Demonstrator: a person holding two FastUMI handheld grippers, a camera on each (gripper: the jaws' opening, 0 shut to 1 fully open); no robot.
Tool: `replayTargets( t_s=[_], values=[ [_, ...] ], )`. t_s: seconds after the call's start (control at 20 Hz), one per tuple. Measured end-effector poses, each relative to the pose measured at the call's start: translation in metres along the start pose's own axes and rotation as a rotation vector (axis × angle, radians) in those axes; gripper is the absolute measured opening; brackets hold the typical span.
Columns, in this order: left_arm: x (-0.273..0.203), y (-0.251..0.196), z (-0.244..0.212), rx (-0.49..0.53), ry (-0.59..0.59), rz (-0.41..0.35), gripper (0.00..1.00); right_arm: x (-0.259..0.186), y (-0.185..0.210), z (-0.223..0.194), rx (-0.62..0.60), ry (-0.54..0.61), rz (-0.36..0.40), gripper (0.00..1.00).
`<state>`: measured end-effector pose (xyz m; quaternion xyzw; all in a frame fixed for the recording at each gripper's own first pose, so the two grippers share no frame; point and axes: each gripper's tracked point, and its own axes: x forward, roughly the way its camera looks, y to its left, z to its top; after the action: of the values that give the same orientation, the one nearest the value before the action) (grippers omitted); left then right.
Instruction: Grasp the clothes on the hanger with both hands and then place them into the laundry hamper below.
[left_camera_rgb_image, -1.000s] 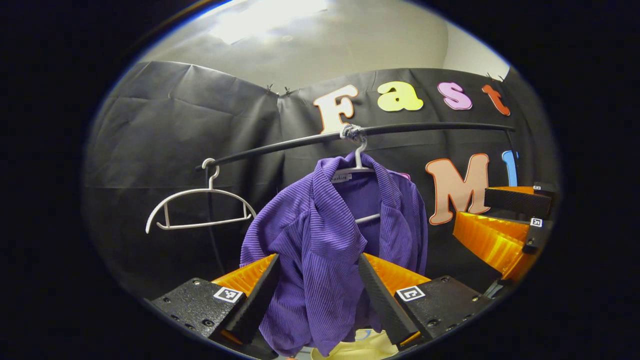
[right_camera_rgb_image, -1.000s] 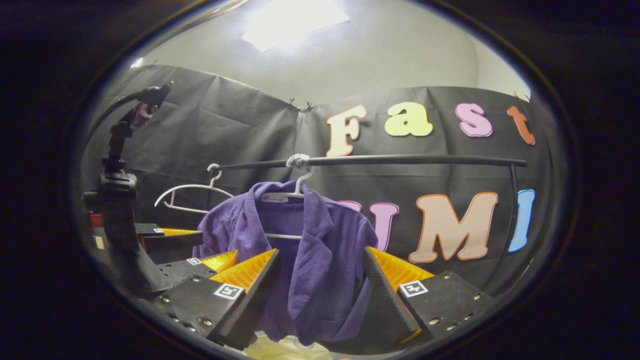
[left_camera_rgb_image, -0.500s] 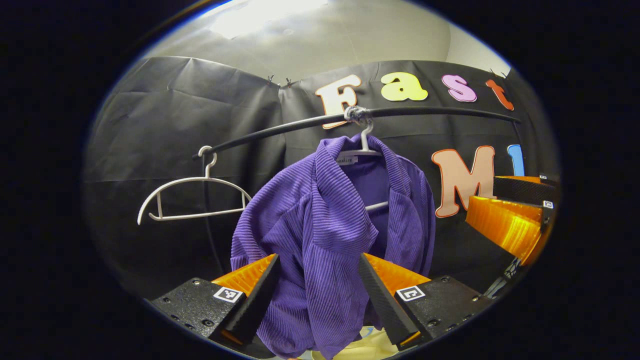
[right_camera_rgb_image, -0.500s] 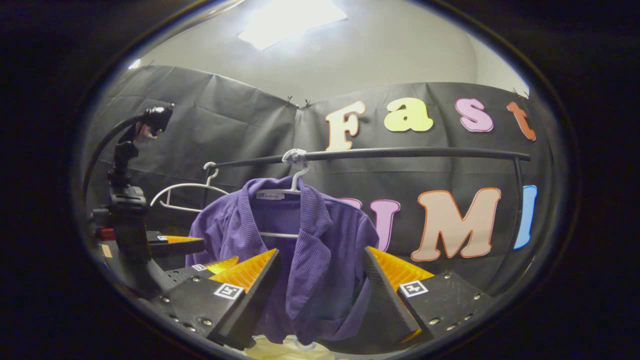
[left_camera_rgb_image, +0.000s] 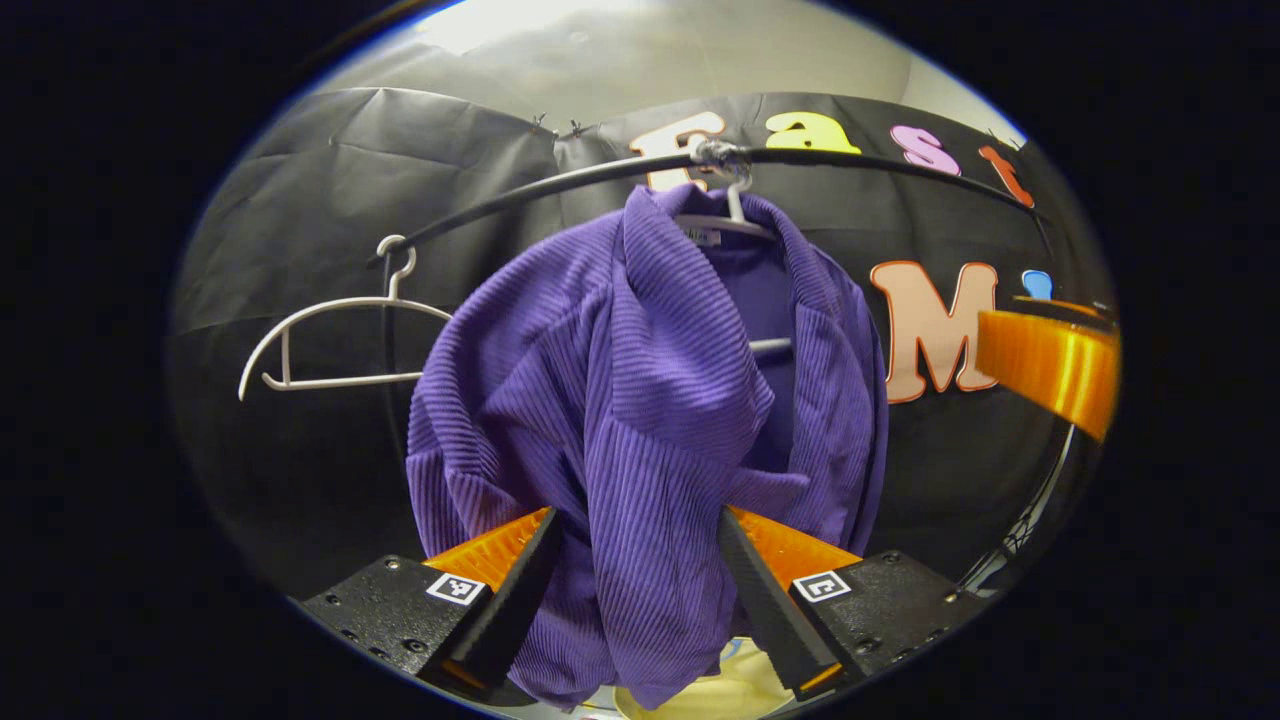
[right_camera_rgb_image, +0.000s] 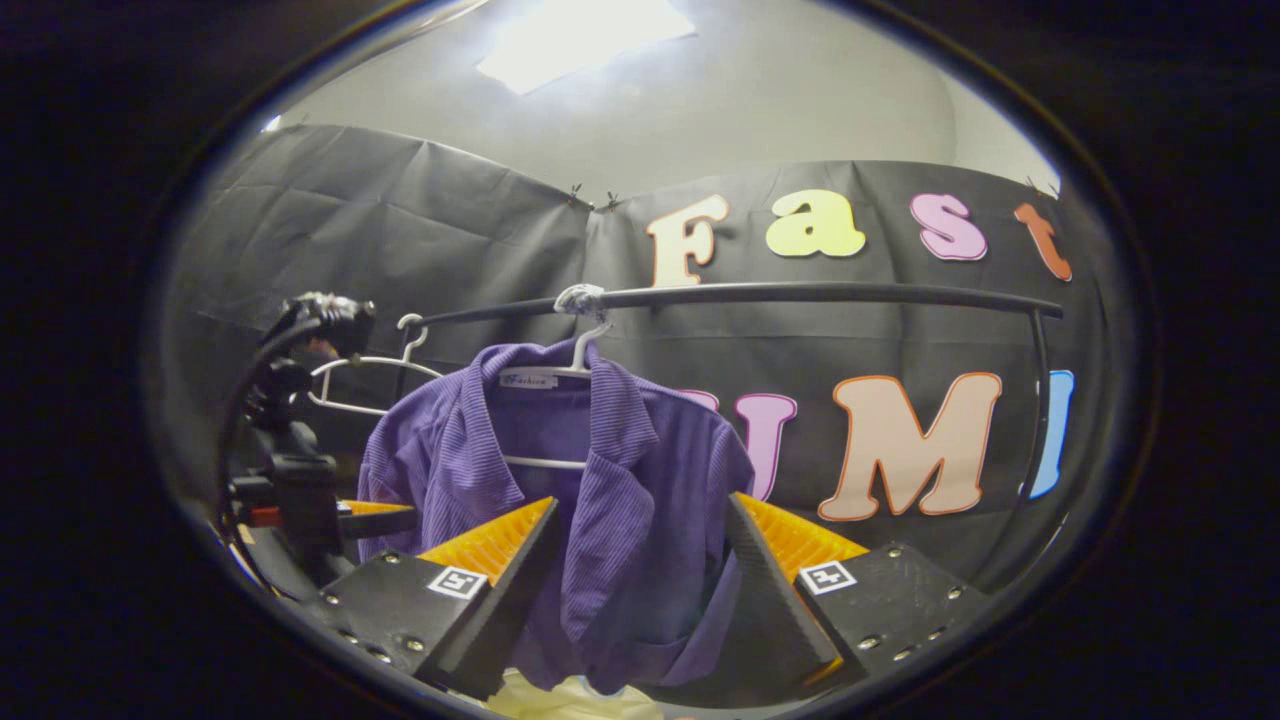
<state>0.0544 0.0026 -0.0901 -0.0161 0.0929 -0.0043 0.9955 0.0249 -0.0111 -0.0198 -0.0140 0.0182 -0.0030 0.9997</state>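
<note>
A: The purple shirt (left_camera_rgb_image: 640, 400) is hanging on a white hanger (left_camera_rgb_image: 735, 215) hooked over the black rail (left_camera_rgb_image: 560, 185), and it is looming far bigger in the left gripper view than it was a second ago. Are both grippers closing in on it?

B: The left one mostly. Going from left to right in its view: the spare hanger (left_camera_rgb_image: 320, 340) is dangling bare off the rail's end, then the shirt is taking up the middle, then the other gripper's finger is poking in at the right edge. The left gripper (left_camera_rgb_image: 635, 560) has been pushing forward and lifting, so the rail is now sitting higher in its view.

A: And the right gripper (right_camera_rgb_image: 640, 560)?

B: It is creeping in more slowly. The shirt (right_camera_rgb_image: 560, 500) is looking only a little larger there.

A: What does that mean for the job?

B: I'd say they are still on the approach, getting set for the grasp. Nothing has come off the hanger yet, and the hamper below is barely peeking out as something pale under the hem (left_camera_rgb_image: 700, 695).

A: How are the jaws standing?

B: Both pairs are standing wide apart. The left fingers are straddling the shirt's front fold, with cloth lying between them, though I cannot tell if they are touching it. The right fingers are framing the lower front panel and gripping nothing.
</note>
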Motion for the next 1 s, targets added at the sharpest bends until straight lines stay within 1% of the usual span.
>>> replayTargets(
  t_s=[0.1, 0.15, 0.5, 0.55, 0.6, 0.7, 0.75, 1.0],
  values=[
    [0.005, 0.0, -0.002, -0.015, 0.003, -0.012, 0.96, 0.0, -0.001, -0.002, -0.005, 0.004, -0.003, 0.97],
    [0.009, 0.002, -0.003, -0.009, 0.008, -0.016, 0.92, 0.001, -0.001, -0.004, -0.008, 0.006, -0.004, 0.97],
    [0.01, 0.009, 0.001, -0.043, 0.012, -0.045, 0.29, 0.007, 0.007, -0.01, -0.006, 0.012, 0.012, 0.98],
    [0.009, 0.011, 0.002, -0.047, 0.016, -0.045, 0.23, 0.007, 0.009, -0.01, -0.004, 0.014, 0.016, 0.98],
    [0.009, 0.013, 0.002, -0.05, 0.02, -0.039, 0.12, 0.009, 0.01, -0.012, -0.001, 0.017, 0.018, 0.98],
    [0.005, 0.016, 0.004, -0.059, 0.03, -0.033, 0.0, 0.012, 0.013, -0.015, 0.007, 0.025, 0.023, 0.99],
    [0.003, 0.017, 0.005, -0.063, 0.036, -0.032, 0.0, 0.014, 0.015, -0.017, 0.012, 0.03, 0.024, 0.98],
    [-0.013, 0.018, 0.017, -0.074, 0.029, -0.064, 0.0, 0.026, 0.027, -0.029, 0.021, 0.059, 0.037, 0.98]
  ],
)
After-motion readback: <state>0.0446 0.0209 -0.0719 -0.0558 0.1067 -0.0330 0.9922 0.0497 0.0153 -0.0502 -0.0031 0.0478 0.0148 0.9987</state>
